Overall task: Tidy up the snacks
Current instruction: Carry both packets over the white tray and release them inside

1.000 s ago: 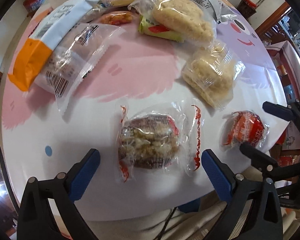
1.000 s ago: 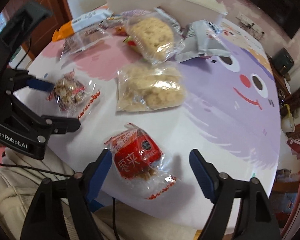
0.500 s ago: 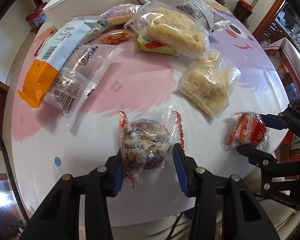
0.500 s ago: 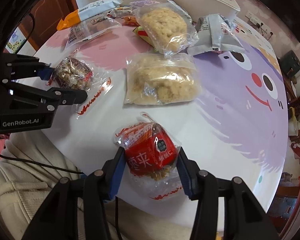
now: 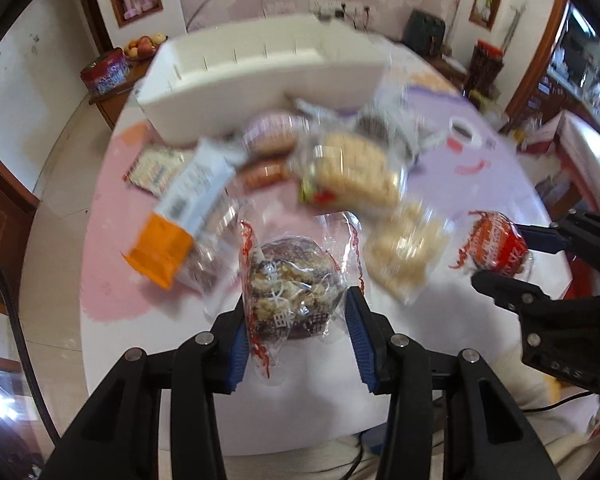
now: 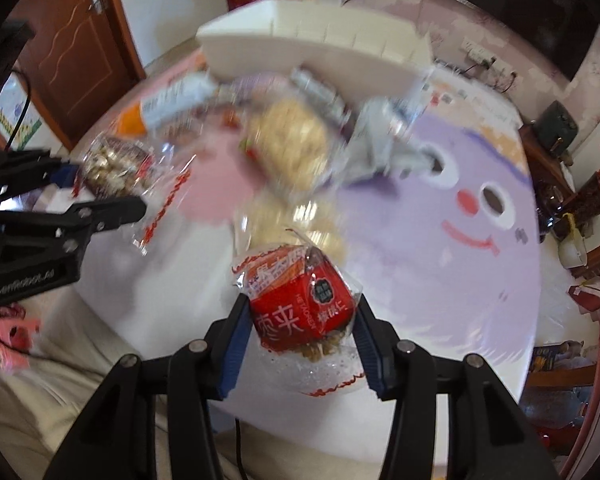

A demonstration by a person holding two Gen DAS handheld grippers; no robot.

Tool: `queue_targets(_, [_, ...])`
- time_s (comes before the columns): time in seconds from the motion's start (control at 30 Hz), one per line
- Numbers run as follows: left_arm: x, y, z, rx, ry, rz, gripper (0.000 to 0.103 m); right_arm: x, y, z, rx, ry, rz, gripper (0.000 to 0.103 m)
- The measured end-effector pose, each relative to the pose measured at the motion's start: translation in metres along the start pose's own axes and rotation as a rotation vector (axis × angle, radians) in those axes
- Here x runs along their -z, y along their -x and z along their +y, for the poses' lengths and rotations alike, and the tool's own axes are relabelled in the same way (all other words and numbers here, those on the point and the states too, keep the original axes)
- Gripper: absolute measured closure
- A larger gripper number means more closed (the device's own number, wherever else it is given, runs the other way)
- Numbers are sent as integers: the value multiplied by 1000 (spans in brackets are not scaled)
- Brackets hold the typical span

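My left gripper [image 5: 296, 312] is shut on a brown nut cake in a clear wrapper with red edges [image 5: 294, 284], held above the round table [image 5: 112, 280]. The same cake [image 6: 114, 168] and left gripper [image 6: 104, 188] show at the left of the right wrist view. Between the blue pads of my right gripper [image 6: 302, 316], shut tight, sits a red-wrapped snack with white characters [image 6: 300, 304]; it also appears at the right of the left wrist view as the red snack [image 5: 498, 246] in the right gripper [image 5: 500, 252]. Both packets are lifted off the tabletop.
A white bin [image 5: 260, 80] [image 6: 312, 44] stands at the table's far side. In front of it lie several blurred packets: an orange-and-white bag [image 5: 180, 216], a pale rice cake pack [image 5: 356, 172], a clear bag of puffed pieces [image 5: 404, 248], a grey pouch [image 6: 384, 140].
Both grippers went from open around their packets to shut on them, then rose with the packets off the table. The view tilted up, so the white bin and room came into sight.
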State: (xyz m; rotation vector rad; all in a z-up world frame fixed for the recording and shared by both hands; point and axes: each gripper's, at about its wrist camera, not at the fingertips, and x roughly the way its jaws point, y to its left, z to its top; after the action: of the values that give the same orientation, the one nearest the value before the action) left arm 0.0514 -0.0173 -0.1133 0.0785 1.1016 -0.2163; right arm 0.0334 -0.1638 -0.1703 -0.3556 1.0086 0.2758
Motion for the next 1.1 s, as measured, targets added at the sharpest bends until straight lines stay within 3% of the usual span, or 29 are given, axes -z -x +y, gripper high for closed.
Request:
queue_targets(0.27, [-67, 51, 12, -48, 16, -151, 60, -75, 53, -28, 26, -139, -169, 53])
queue_targets(0.53, [-168, 83, 44, -142, 54, -322, 60, -177, 88, -50, 94, -203, -346, 53])
queue_targets(0.73, [-234, 57, 62, -176, 67, -357, 60, -243, 67, -61, 121, -234, -378, 53])
queue_targets(0.97, [-283, -24, 88, -144, 122, -248, 59, -286, -10, -76, 128, -296, -267, 53])
queue_targets(1.0, [-286, -35, 92, -146, 131, -237, 53, -289, -20, -78, 124, -306, -251, 53])
queue_targets(1.03, [-289, -42, 95, -149, 137, -227, 36, -291, -31, -81, 113, -316, -233, 52])
queue_targets(1.1, [-287, -51, 99, -167, 152, -235, 12, -296, -51, -89, 81, -344, -190, 50])
